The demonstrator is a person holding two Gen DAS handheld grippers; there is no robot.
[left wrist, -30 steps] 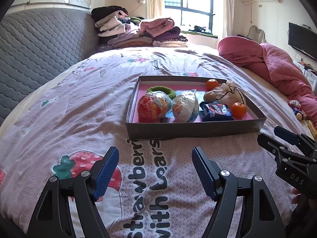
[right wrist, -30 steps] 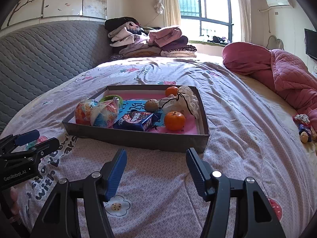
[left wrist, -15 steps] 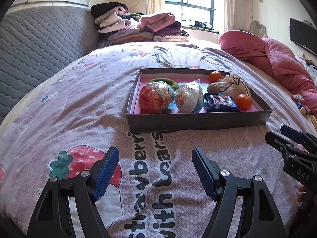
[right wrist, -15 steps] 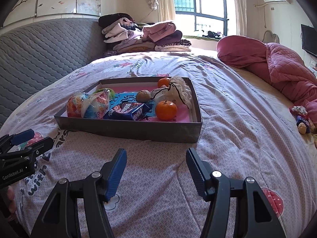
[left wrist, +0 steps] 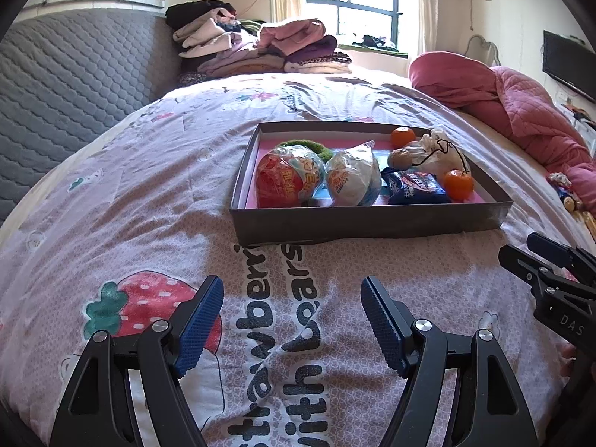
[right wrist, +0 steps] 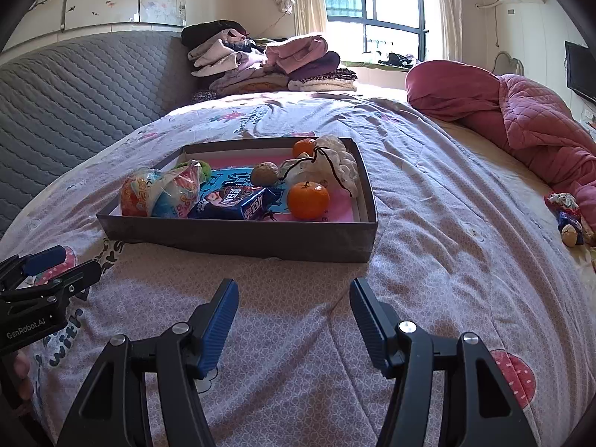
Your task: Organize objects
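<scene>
Two grippers: the left gripper [left wrist: 292,320] and the right gripper [right wrist: 294,322] hang over the bed [left wrist: 149,193], both spread wide with nothing between the blue pads, both short of the tray.
Tray: a shallow dark grey tray [left wrist: 357,219] with a pink floor lies on the printed bedspread, past both grippers and touched by neither.
Left of tray: a red and white snack bag [left wrist: 287,180], with a green ring [left wrist: 316,148] half hidden behind it.
Beside it: a white and blue snack bag [left wrist: 352,177], touching the first one.
Middle: a dark blue packet [right wrist: 238,203] lying on a light blue sheet [right wrist: 227,178]; its print is too small to read.
Behind the packet: a small brownish round thing [right wrist: 264,173]; what it is cannot be told.
Right of tray: an orange [right wrist: 308,200] near the front wall, a second orange [right wrist: 303,147] at the back wall, and a white drawstring pouch [right wrist: 335,165] between them, its black cord trailing over it.
Hidden: the near wall of the tray covers the lower part of everything in the front row.
Cut off: the right gripper shows only at the right edge of the left wrist view; small toys [right wrist: 568,219] at the bed's right edge are hard to make out.
</scene>
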